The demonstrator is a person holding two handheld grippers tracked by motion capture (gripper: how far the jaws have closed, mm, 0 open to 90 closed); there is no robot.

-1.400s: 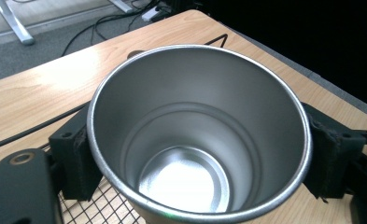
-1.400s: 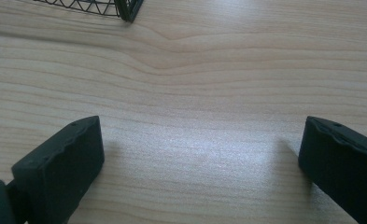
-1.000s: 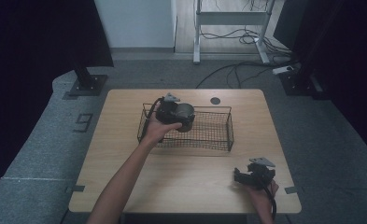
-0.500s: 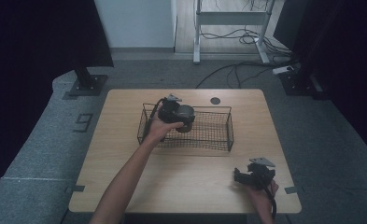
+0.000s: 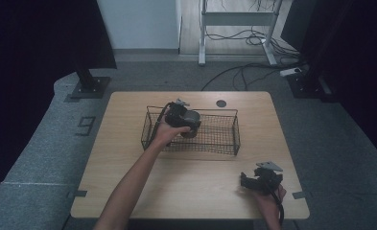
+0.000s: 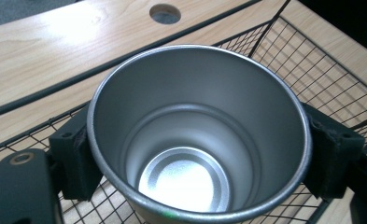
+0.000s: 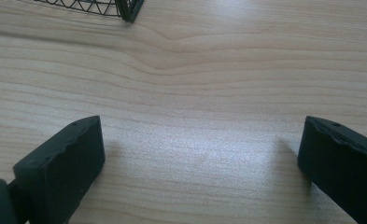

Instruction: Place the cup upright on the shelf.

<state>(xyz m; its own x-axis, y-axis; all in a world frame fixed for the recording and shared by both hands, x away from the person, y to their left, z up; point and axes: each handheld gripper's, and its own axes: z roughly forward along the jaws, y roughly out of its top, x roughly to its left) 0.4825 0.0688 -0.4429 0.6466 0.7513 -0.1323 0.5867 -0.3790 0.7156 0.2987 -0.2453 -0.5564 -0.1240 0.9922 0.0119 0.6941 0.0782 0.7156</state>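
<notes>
- One metal cup [image 6: 197, 140] is sitting clamped between the jaws of the left hand-held gripper [image 6: 197, 158], pads pressing its sides just under the rim; cup is upright, mouth open to the cam, showing nothing inside but its shiny bottom.
- In the high view the left hand-held gripper [image 5: 180, 117] w/ cup [image 5: 192, 123] is hovering over the left half of the black wire basket [image 5: 224, 141]; can't tell if the cup is touching the basket floor.
- Basket is lying across the middle of the desk [image 5: 195, 187], long side running left-right; its right half is showing bare mesh.
- Right hand-held gripper [image 5: 258, 179] is resting near the desk's front right corner, well apart from the basket; in its own view the jaws are standing wide apart w/ only wood grain between them [image 7: 200, 158].
- Desk is light wood w/ a round cable hole [image 5: 221, 103] at the far edge.
- Room is looking dim: grey floor, cables, dark curtains at both sides.
- A "9" mark [image 5: 86, 125] is showing on the floor left of the desk.
</notes>
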